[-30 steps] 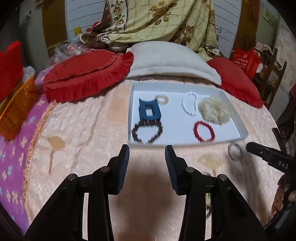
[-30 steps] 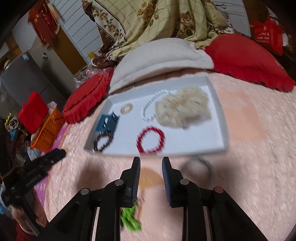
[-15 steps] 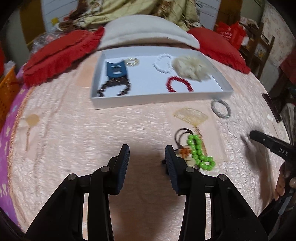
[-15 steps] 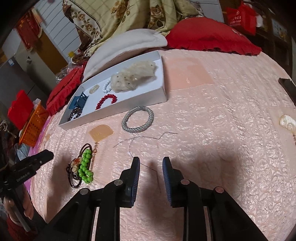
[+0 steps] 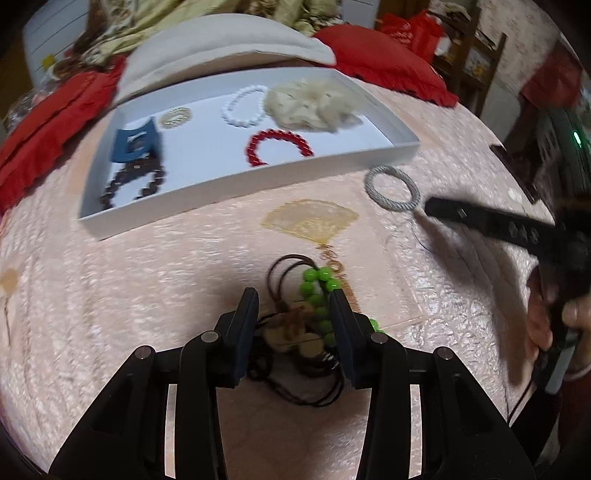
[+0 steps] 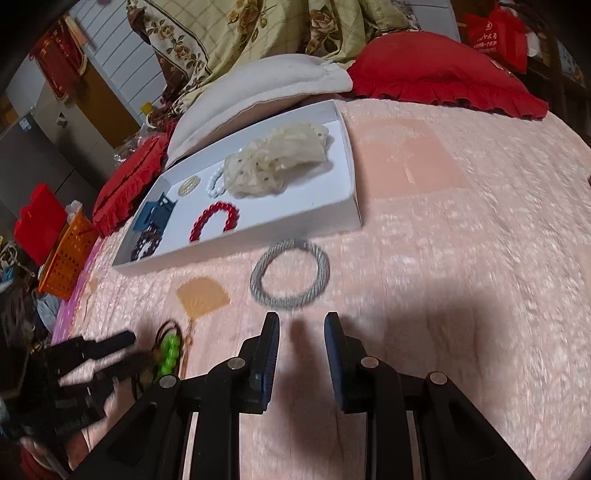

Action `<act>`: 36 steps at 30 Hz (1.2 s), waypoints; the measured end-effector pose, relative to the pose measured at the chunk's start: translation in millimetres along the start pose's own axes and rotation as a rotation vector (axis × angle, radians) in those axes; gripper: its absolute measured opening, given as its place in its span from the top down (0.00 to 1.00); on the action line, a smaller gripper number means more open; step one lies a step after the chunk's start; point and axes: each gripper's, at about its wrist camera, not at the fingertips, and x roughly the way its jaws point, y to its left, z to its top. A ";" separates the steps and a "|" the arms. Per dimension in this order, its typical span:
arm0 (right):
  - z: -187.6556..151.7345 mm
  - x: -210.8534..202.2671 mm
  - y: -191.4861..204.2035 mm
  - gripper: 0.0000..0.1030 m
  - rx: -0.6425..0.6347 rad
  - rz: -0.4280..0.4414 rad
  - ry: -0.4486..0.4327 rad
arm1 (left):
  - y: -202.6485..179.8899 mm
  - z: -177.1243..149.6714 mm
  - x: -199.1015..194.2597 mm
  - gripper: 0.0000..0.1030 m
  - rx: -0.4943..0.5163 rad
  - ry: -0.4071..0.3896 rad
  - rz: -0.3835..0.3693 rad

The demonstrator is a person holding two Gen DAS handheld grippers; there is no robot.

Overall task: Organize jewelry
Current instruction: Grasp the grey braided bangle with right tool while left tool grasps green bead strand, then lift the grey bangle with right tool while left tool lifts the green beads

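A white tray [image 5: 240,184] holds a blue hair clip [image 5: 135,144], a dark bead bracelet [image 5: 133,184], a gold ring [image 5: 176,116], a white bead bracelet [image 5: 242,107], a red bead bracelet [image 5: 277,146] and a cream scrunchie [image 5: 310,105]. On the pink bedspread lie a silver bangle [image 6: 290,273] and a green bead bracelet [image 5: 317,295] tangled with a dark cord necklace [image 5: 288,354]. My left gripper [image 5: 293,314] is open, its fingers on either side of the green beads and cord. My right gripper [image 6: 301,343] is open and empty, just short of the bangle.
A white pillow [image 6: 258,88] and red cushions [image 6: 443,70] lie behind the tray. An orange basket [image 6: 66,258] and red box [image 6: 37,225] stand off the bed's left edge. A floral blanket [image 6: 258,29] is heaped at the back.
My left gripper has moved forward and down until its open fingers straddle the green beads and cord. My right gripper has moved closer to the silver bangle.
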 end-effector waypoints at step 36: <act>-30.1 -59.0 32.2 0.93 -0.040 0.043 -0.129 | 1.9 -43.6 -110.3 0.92 -0.135 -0.202 -0.035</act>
